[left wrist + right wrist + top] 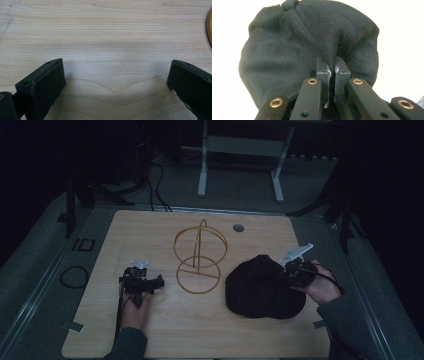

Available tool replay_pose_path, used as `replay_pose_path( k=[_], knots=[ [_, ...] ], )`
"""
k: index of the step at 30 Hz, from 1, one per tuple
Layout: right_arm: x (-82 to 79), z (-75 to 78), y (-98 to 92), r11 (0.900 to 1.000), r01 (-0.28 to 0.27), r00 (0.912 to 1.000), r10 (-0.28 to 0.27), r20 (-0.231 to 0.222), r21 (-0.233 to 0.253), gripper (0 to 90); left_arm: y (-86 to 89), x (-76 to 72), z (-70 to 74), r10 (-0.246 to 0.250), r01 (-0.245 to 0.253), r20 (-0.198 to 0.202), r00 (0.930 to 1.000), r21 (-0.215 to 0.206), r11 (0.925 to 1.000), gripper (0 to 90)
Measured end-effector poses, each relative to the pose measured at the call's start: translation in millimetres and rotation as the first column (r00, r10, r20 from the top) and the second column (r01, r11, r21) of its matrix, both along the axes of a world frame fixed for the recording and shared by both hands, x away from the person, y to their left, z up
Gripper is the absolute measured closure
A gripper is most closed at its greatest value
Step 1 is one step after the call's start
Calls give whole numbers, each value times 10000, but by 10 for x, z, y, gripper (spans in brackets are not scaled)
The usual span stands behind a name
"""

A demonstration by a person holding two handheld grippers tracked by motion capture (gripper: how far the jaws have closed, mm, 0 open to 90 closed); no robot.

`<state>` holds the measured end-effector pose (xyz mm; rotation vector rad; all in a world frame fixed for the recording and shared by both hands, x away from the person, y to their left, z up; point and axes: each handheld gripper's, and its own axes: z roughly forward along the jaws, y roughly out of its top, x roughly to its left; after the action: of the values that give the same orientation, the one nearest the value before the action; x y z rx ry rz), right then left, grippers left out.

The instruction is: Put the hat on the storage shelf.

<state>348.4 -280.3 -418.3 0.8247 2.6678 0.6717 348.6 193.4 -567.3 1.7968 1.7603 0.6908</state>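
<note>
From the high view, your black cap [262,287] lies on the tabletop toward the right edge, just beside the gold wire stand [199,257] that rises near the middle; cap and stand look close but I cannot tell whether they touch. Your right hand-held gripper [291,266] sits at the cap's right side, nearer the far edge of it, and your left hand-held gripper [159,281] rests on the wood toward the left edge, near the stand's base ring but apart from it. In the left gripper view the jaws stand wide with bare tabletop [107,37] between them and nothing held; a sliver of the gold stand [209,27] shows at the side. In the right gripper view, your hand-held gripper [332,71] is pinched tight on a raised fold of the cap [294,45], the cloth puckering up into the jaws, with the crown button visible beyond. Judging from this, the cap is light, soft and limp: it will sag and fold when lifted, so a single pinch of fabric may let the rest droop. A hold near a seam or the stiffer brim should carry it better, and you'll likely want the free left gripper to steady or spread it.
</note>
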Motion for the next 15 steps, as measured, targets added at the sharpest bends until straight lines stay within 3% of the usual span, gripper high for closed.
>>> replay_pose_path(
  k=[8, 15],
  knots=[
    [40, 41, -109, 9926, 864, 9961, -874, 77, 851, 860, 0, 0, 0, -1, 1, -1, 10000, 1, 10000, 12],
    [36, 129, -193, 9830, 1269, 9909, -1316, 269, 1328, 862, 0, 0, 0, -4, 4, -1, 10000, -6, 10000, 12]
  ],
)
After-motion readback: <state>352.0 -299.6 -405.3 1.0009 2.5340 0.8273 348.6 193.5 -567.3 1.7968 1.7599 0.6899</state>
